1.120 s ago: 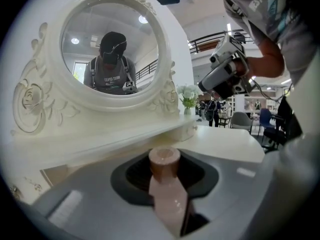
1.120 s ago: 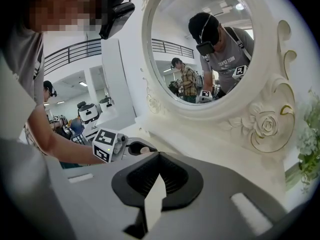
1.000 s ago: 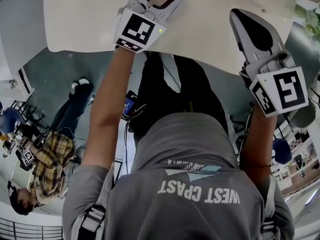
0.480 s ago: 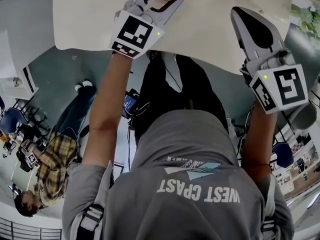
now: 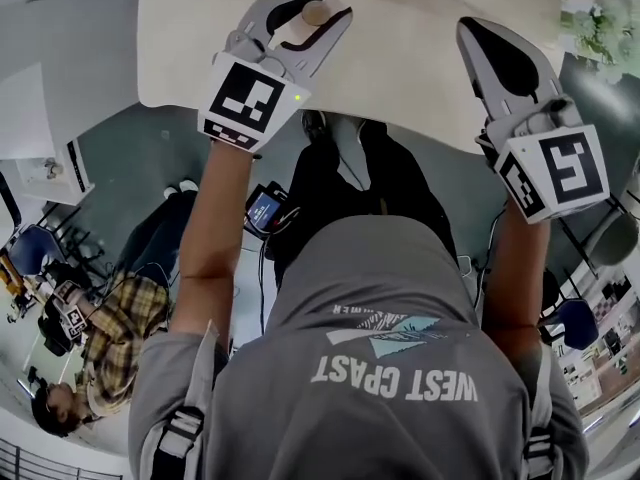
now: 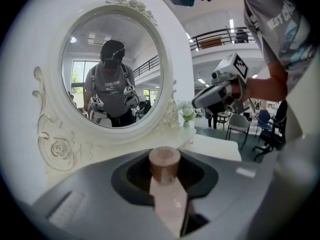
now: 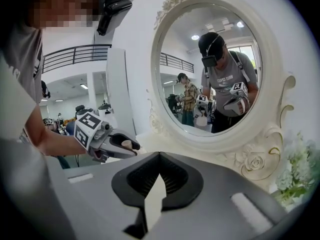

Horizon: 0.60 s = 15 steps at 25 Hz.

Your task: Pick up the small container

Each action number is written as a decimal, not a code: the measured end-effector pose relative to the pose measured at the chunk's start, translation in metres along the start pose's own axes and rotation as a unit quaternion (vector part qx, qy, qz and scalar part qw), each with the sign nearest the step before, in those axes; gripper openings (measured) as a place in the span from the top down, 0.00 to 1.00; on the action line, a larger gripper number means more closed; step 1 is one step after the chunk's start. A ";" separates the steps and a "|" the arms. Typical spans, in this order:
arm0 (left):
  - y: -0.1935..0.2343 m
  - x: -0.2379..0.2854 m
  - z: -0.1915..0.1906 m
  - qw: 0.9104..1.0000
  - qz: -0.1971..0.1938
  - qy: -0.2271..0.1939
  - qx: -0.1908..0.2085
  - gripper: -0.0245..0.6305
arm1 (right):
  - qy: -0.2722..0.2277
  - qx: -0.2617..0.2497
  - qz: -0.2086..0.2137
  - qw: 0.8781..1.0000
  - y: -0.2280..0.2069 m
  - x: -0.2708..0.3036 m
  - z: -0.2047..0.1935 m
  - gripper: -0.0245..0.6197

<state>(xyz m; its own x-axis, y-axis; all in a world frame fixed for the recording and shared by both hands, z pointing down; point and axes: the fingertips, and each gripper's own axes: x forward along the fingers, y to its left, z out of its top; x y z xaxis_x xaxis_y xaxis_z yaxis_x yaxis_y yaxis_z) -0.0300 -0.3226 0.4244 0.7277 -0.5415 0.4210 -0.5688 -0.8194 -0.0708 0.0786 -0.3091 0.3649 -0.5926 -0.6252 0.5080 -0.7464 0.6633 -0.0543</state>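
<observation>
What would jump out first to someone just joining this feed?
The ornate white mirror fills both gripper views and reflects the person wearing the rig. In front of it, the left gripper has its fingers clamped on the small container, brown cap up, above the white table. The right gripper hangs alongside, shut and empty.

Looks like a big open-plan office or lab hall, not somebody's house: mezzanine railing (image 6: 220, 33), strip light (image 6: 231, 24), office chairs (image 6: 239, 128), another person in a plaid shirt (image 5: 110, 338). An ornate vanity mirror (image 6: 55, 149) stands here too.
</observation>
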 end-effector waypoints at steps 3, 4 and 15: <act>-0.003 -0.011 0.019 1.000 0.003 0.001 0.001 0.80 | -0.013 -0.006 -0.004 1.000 -0.003 -0.013 0.012 0.96; -0.005 -0.014 0.027 1.000 0.004 0.000 0.004 0.80 | -0.017 -0.008 -0.006 1.000 -0.005 -0.018 0.015 0.96; -0.026 -0.068 0.103 0.999 0.008 -0.023 0.039 0.80 | -0.054 -0.031 -0.018 0.998 0.000 -0.068 0.059 0.96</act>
<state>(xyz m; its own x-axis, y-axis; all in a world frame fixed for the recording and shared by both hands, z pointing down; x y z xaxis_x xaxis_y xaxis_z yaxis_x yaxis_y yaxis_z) -0.0250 -0.2844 0.3042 0.7362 -0.5619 0.3773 -0.5511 -0.8213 -0.1479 0.1007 -0.2911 0.2796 -0.5973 -0.6875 0.4130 -0.7496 0.6617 0.0174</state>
